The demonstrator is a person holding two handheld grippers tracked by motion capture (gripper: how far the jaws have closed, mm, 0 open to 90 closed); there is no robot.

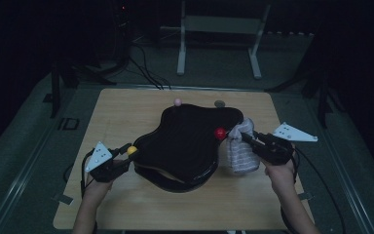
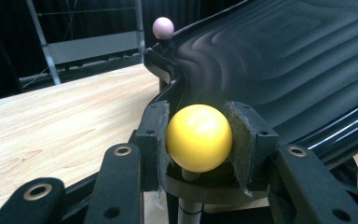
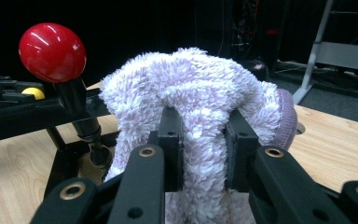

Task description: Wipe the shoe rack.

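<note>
Two grips were on: my left gripper was clamped on the yellow ball at the black tray's lower-left edge, centre-left of the high view, and my right gripper pinched the fluffy sock just right of the red ball. Risk as I judged it: the glossy yellow ball could slip from the pads and let the tray tip. Pulling the sock could also snag it on the red ball's post.

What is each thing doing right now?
Yellow ball: squeezed between the left gripper jaws.
Fluffy sock: pinched by the right gripper, hanging down beside the tray.
Black tray: tilted on its stand.
Red ball: free, on its post.
Pink ball: free, on the tray's far edge.
</note>
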